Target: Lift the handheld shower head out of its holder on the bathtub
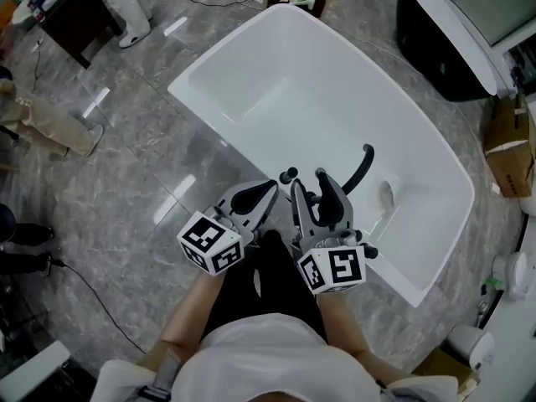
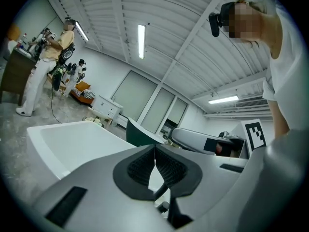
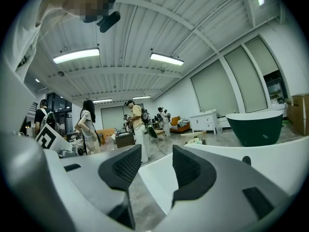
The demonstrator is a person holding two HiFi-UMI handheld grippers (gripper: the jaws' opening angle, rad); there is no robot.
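The white bathtub fills the middle of the head view. On its near rim a black curved handheld shower head stands in its holder, beside a small black knob. My right gripper is just left of the shower head, open, with nothing between its pads. My left gripper sits left of the knob at the tub's near rim. Its pads meet and hold nothing. In the right gripper view the tub rim lies ahead with a small black fitting on it.
Grey marble floor surrounds the tub. A dark green tub and a white cabinet stand at the right. Several people stand by a desk farther off. Cardboard boxes sit at the right edge.
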